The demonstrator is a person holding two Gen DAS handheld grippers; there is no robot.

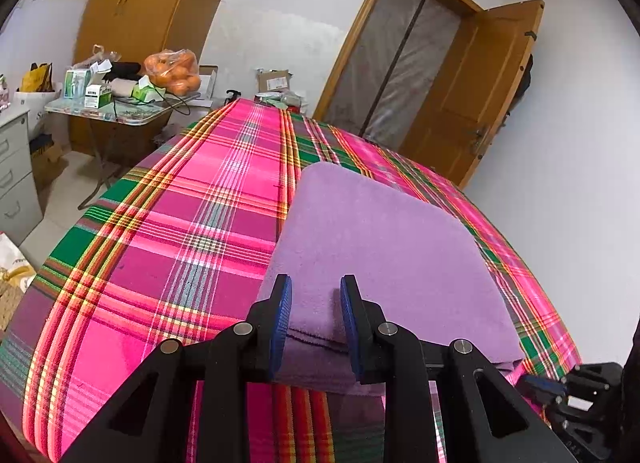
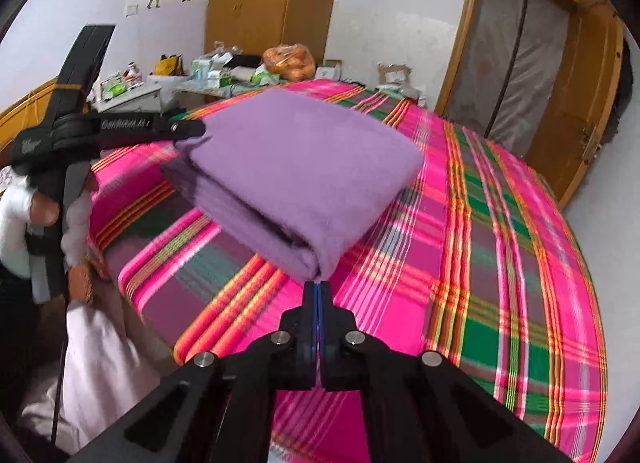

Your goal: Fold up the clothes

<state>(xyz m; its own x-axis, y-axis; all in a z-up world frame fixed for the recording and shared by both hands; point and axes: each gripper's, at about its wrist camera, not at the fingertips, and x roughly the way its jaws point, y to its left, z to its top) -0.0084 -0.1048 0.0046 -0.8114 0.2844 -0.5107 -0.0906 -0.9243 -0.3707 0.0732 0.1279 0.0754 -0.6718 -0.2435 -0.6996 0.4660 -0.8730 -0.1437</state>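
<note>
The left gripper (image 1: pixel 316 313) clamps the near edge of the folded purple cloth (image 1: pixel 384 247); the right gripper (image 2: pixel 319 295) is pressed together at its corner (whether it pinches fabric, I cannot tell). Folding looks nearly done, perhaps one more fold or setting down. Beneath is a plaid-covered bed (image 1: pixel 168 247); behind, a cluttered worktop (image 1: pixel 116 113) and wooden door (image 1: pixel 480 103).

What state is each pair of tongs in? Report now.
Left tongs: closed on the purple cloth, at its folded edge.
Right tongs: shut tight, pinching the cloth's near corner.
</note>
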